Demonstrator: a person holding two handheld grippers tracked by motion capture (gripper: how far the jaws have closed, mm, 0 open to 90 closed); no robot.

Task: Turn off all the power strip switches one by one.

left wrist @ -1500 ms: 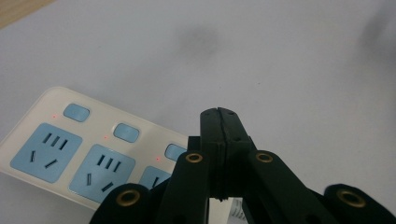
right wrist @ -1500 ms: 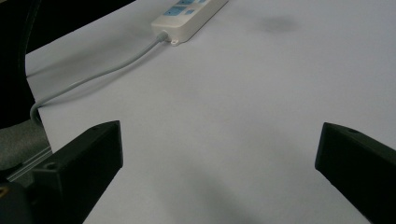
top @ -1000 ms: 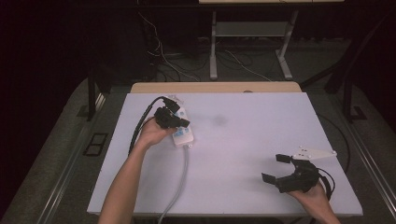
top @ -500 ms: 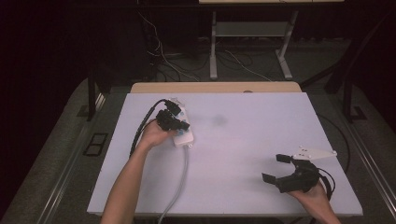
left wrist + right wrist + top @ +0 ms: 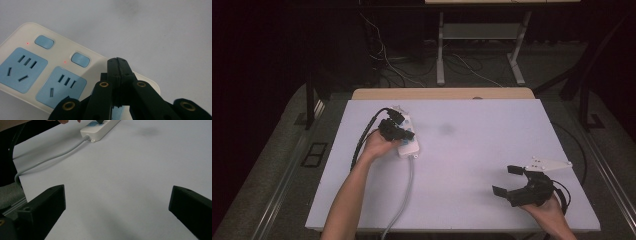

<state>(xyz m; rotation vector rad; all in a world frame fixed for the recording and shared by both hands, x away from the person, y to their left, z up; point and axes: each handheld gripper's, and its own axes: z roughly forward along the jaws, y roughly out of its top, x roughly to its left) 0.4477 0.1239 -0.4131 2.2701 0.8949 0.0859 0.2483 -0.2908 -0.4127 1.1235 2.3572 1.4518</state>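
left gripper (image 5: 117,65): jaws pressed together over power strip (image 5: 50,72) | right gripper (image 5: 517,181): jaws wide, empty, resting on table (image 5: 482,135)

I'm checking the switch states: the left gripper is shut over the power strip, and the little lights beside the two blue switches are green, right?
Not quite. The left gripper is shut over the power strip, but the little lights beside the two blue switches glow red, not green. The left gripper view shows it.
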